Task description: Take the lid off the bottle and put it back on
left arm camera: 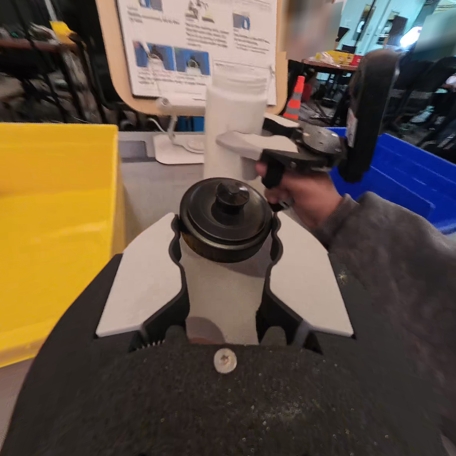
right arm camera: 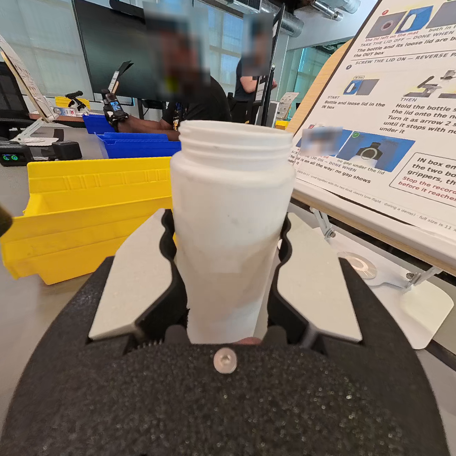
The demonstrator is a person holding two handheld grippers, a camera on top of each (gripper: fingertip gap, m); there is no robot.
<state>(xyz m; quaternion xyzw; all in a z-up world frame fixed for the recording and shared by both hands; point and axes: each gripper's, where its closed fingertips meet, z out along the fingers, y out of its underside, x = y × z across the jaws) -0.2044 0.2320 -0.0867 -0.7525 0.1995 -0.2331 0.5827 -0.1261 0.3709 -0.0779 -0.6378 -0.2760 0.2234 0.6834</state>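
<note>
While both tongs grasp:
Left tongs: black lid.
Right tongs: white bottle, neck bare.
Counter: yellow bin.

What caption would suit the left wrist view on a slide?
Left gripper holds the black lid while the right gripper grips the open white bottle.

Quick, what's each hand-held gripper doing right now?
Left hand-held gripper: shut on the black lid.
Right hand-held gripper: shut on the white bottle, neck uncapped.
</note>
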